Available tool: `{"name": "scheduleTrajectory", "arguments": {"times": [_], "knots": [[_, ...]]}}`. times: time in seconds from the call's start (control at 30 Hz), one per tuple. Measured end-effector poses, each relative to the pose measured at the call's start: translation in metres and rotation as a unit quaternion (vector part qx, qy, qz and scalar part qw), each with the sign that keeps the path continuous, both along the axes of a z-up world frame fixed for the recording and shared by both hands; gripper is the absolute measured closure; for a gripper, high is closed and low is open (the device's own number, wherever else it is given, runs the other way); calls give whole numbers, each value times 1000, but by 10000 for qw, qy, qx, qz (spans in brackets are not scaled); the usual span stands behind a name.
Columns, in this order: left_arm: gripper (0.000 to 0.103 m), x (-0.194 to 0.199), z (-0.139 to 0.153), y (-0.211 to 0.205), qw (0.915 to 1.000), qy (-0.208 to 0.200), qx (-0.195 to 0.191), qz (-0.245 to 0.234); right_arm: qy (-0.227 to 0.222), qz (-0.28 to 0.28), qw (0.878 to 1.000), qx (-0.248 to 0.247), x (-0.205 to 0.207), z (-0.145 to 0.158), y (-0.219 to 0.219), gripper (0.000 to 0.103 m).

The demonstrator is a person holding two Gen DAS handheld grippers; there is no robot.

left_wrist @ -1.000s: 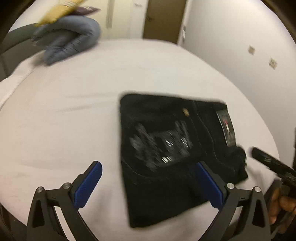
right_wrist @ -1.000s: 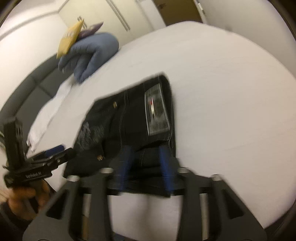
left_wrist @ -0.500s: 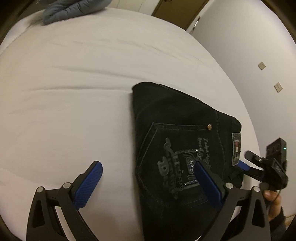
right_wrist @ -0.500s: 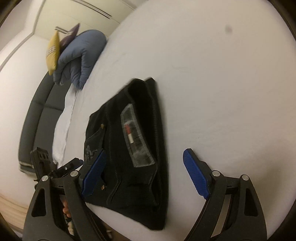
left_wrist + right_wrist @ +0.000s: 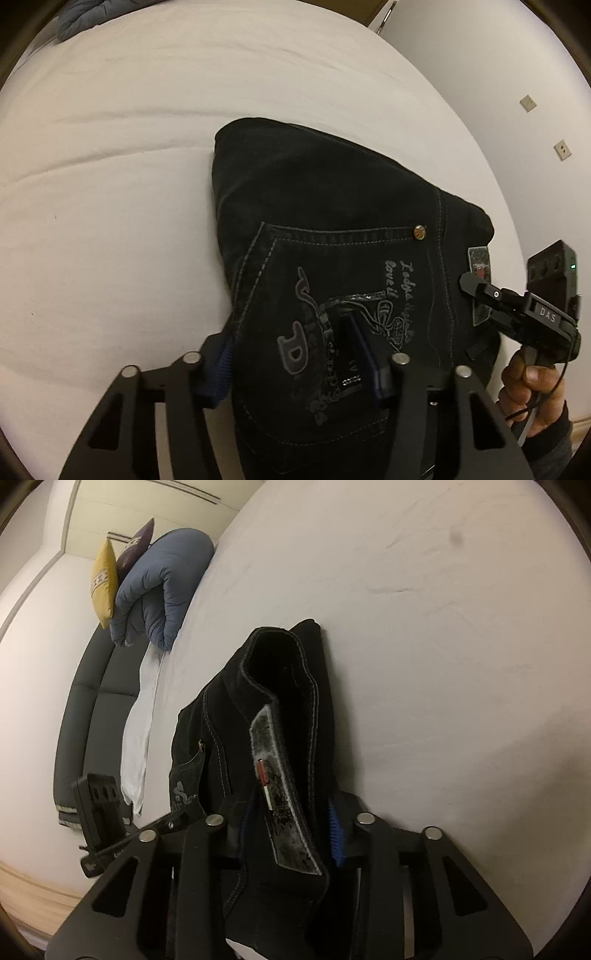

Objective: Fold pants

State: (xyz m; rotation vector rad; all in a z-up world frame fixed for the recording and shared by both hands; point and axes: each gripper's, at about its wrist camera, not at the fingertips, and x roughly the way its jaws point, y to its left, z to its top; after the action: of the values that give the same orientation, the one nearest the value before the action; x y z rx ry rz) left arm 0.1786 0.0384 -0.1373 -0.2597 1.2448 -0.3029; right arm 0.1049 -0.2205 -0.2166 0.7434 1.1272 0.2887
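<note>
Black folded pants (image 5: 332, 192) lie on the white bed (image 5: 110, 184), back pocket with grey embroidery facing up. My left gripper (image 5: 291, 362) is closing on their near edge: one blue pad hugs the left fold, the other presses into the pocket print. In the right wrist view the pants (image 5: 280, 672) bulge up at the waistband, where a grey label patch (image 5: 273, 760) sits. My right gripper (image 5: 290, 834) is closing there, with the waistband pinched between its blue pads. The right gripper (image 5: 476, 288) also shows in the left wrist view, held by a hand (image 5: 532, 384).
A rolled blue duvet (image 5: 162, 587) with a yellow cushion (image 5: 101, 579) and a purple cushion (image 5: 136, 542) sits at the bed's far end. A dark grey headboard (image 5: 88, 709) runs along the left. A wall with sockets (image 5: 528, 103) stands close on the right.
Both grippers came down onto the pants, and their wide-open jaws narrowed around the fabric. The waistband now stands bunched up between the right pads.
</note>
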Motion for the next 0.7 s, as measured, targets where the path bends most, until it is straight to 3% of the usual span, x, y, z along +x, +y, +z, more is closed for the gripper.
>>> {"name": "scheduleTrajectory", "arguments": {"times": [0.13,0.17,0.5,0.7], "knots": [[78,-2,10,-14,9998,-139,96,-87,-246,199,9968,-733,-1,20,18,83],[80,-4,15,-16,9998,-175,110,-85,-355,279,9946,-930,0,28,25,84],[83,10,74,-34,9960,-860,186,-171,-1052,419,9879,-1062,20,100,25,87],[83,38,74,-47,9947,-986,234,-193,-1089,367,9864,-1178,65,113,5,87]]}}
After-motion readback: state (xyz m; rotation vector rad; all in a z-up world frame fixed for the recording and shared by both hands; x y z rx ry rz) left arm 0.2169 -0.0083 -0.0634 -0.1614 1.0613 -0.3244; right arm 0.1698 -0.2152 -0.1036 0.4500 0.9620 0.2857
